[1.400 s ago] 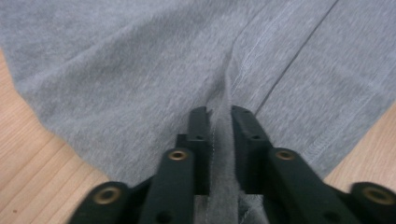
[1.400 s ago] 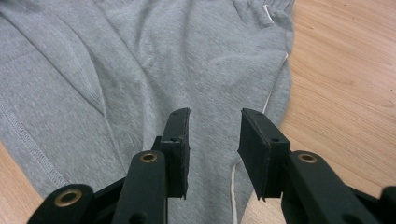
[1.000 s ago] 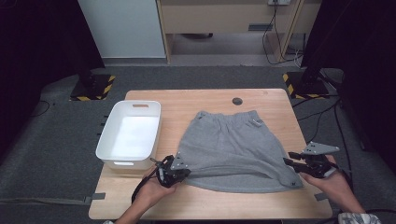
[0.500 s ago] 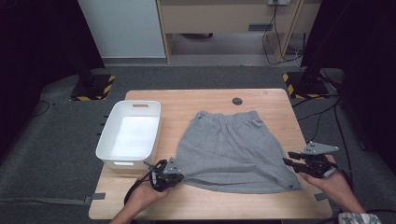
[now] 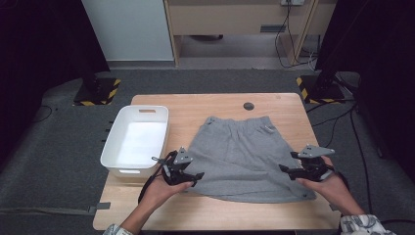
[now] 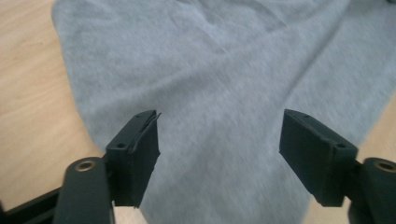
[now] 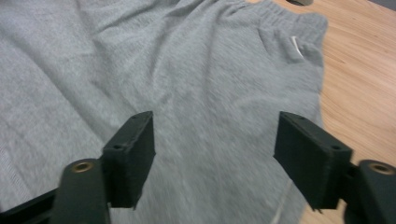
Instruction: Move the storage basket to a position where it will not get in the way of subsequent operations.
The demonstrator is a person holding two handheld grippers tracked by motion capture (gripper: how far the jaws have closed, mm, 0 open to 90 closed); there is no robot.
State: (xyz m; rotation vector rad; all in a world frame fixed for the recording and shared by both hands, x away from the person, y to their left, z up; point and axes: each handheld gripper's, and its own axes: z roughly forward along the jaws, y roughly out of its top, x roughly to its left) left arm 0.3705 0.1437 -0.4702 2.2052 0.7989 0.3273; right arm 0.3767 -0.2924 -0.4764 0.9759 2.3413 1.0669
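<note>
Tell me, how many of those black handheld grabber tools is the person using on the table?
2. The left gripper is at the grey shorts' near left edge; the right gripper is at their near right edge.

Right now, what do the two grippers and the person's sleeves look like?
Both are black handheld tools. The left gripper and the right gripper each carry a grey three-cornered plate on top and end in two flat, blocky black jaws with small round fasteners. A black cable loops from the left one. Patterned light sleeves show at the wrists.
</note>
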